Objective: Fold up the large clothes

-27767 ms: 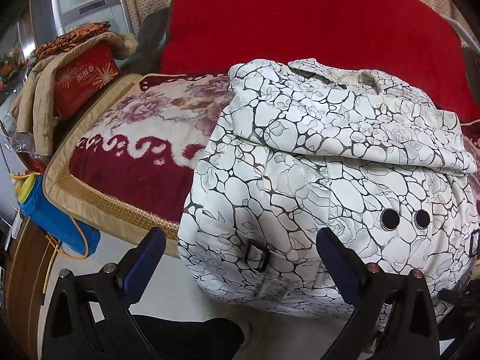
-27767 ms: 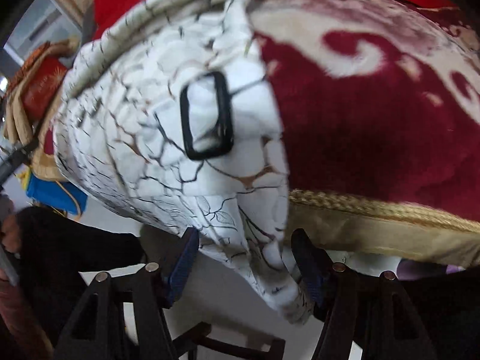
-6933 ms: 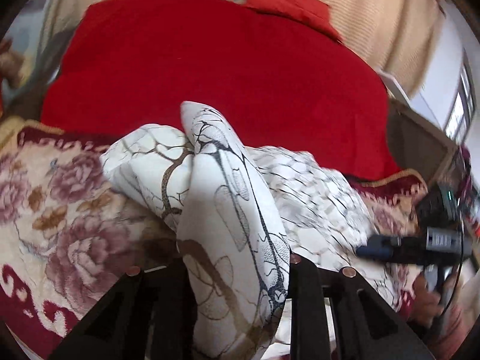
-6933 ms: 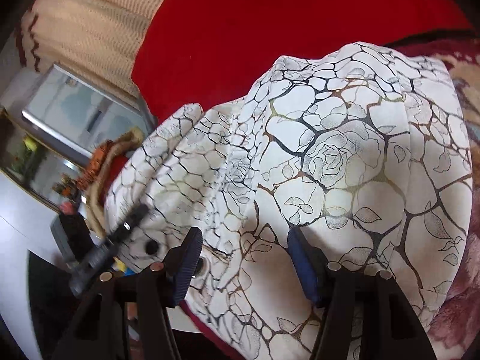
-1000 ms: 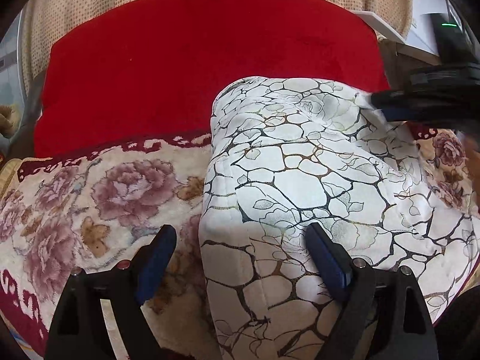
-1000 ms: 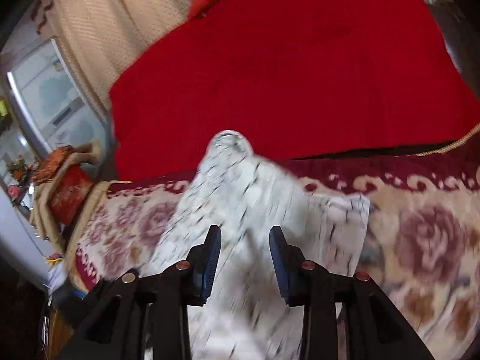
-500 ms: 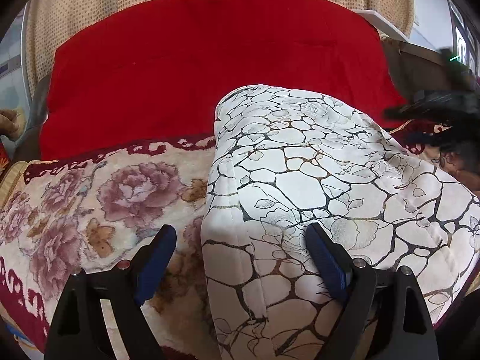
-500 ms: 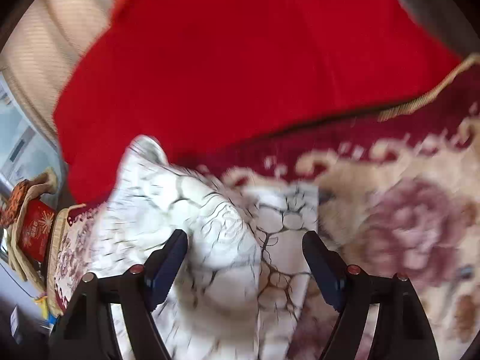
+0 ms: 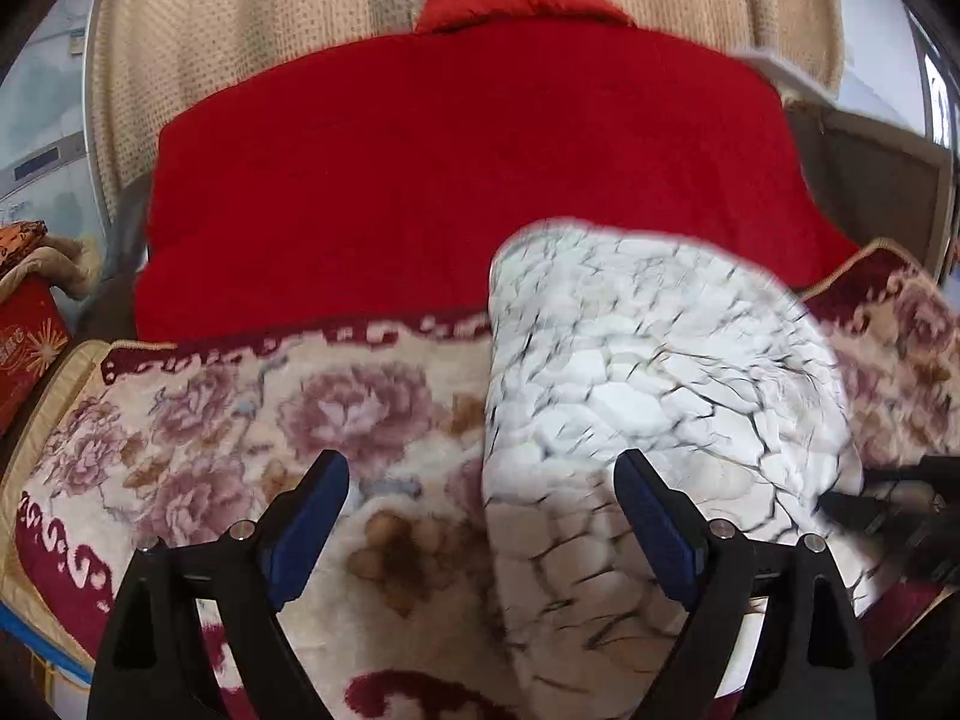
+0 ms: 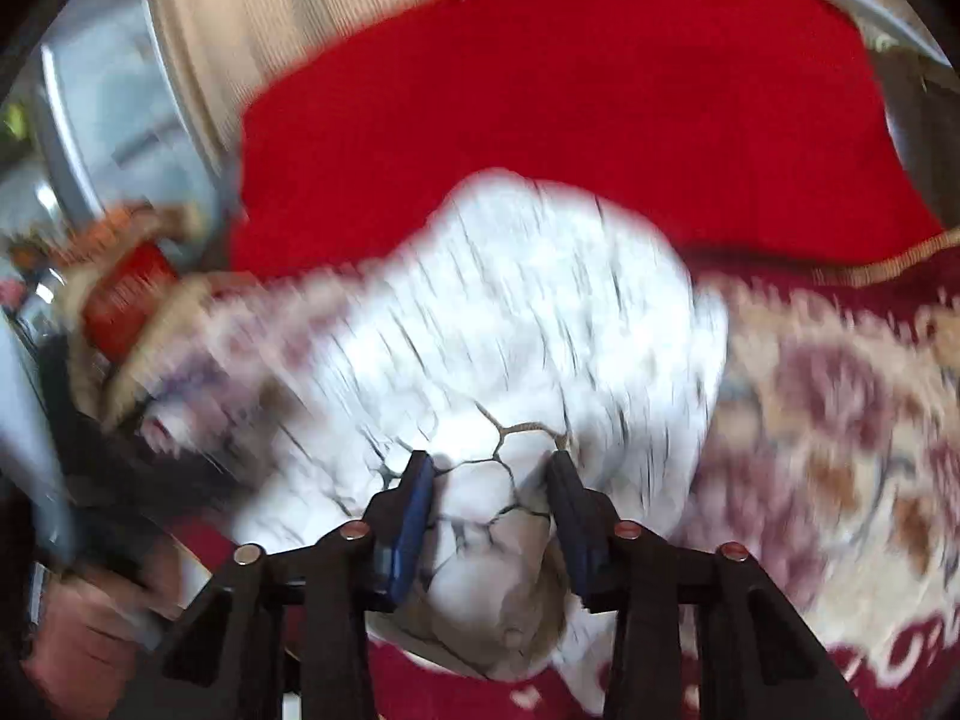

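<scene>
A white padded garment (image 9: 648, 372) with a dark crackle pattern lies folded into a bundle on the floral blanket (image 9: 252, 420). My left gripper (image 9: 480, 522) hovers open over the bundle's left edge; its right finger is above the cloth, its left finger above the blanket. In the right wrist view the garment (image 10: 528, 312) is blurred by motion. My right gripper (image 10: 492, 510) has its jaws closing on a bulging fold at the near edge, and the cloth fills the gap and touches both pads. A dark shape, apparently that gripper (image 9: 888, 504), shows at the bundle's lower right.
A thick red quilt (image 9: 468, 180) is piled behind the blanket, with a beige curtain (image 9: 270, 36) beyond. A red box (image 9: 30, 336) draped in tan cloth stands at the left. A person's hand (image 10: 78, 636) shows at the lower left of the right wrist view.
My right gripper let go of the far fold, swung down to the bundle's near edge and closed on cloth there. The left gripper drew back and up a little, still open.
</scene>
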The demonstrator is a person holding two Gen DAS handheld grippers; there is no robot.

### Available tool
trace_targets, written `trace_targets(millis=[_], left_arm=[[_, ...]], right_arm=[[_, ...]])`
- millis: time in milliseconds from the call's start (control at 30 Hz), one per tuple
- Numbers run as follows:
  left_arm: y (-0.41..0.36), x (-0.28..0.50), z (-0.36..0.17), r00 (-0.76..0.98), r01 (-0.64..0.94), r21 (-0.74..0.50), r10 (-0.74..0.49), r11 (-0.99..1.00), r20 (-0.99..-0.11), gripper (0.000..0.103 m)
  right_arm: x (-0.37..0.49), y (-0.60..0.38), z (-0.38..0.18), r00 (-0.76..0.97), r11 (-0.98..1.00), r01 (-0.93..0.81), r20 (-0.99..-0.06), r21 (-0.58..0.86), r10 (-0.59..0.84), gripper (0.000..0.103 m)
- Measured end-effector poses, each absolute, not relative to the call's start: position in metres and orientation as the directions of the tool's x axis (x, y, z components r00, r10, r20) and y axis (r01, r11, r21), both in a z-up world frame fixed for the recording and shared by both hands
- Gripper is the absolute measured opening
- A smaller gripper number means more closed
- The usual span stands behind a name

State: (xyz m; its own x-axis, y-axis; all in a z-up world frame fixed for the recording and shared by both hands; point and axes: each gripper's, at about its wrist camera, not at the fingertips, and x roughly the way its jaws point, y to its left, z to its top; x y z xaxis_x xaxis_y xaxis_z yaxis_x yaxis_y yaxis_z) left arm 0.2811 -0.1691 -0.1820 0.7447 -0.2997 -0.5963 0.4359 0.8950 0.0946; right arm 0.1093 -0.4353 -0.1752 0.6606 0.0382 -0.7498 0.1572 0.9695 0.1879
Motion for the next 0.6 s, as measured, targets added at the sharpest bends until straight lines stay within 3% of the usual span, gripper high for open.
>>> trace_targets(millis=[67, 133, 300, 467, 600], left_arm=[[-0.178, 0.285, -0.198, 0.722, 0.447, 0.137, -0.266, 0.884, -0.639, 0.091], [-0.178, 0.28, -0.196, 0.754, 0.43, 0.164, -0.253, 0.888, -0.606, 0.09], [-0.179, 0.275, -0.189, 0.761, 0.44, 0.183, -0.256, 0.879, -0.596, 0.09], [-0.179, 0.27, -0.179, 0.768, 0.442, 0.18, -0.267, 0.879, -0.583, 0.09], [-0.179, 0.27, -0.173, 0.785, 0.428, 0.182, -0.265, 0.885, -0.56, 0.09]], right_arm=[[0.108, -0.439, -0.209, 0.643, 0.956, 0.172, -0.763, 0.238, 0.074, 0.042], [0.101, -0.446, -0.211, 0.669, 0.933, 0.182, -0.734, 0.31, 0.114, 0.041], [0.097, -0.45, -0.191, 0.676, 0.924, 0.179, -0.725, 0.339, 0.136, 0.043], [0.081, -0.463, -0.155, 0.751, 0.921, 0.165, -0.651, 0.354, 0.115, 0.051], [0.076, -0.469, -0.132, 0.799, 0.927, 0.162, -0.597, 0.339, 0.078, 0.051]])
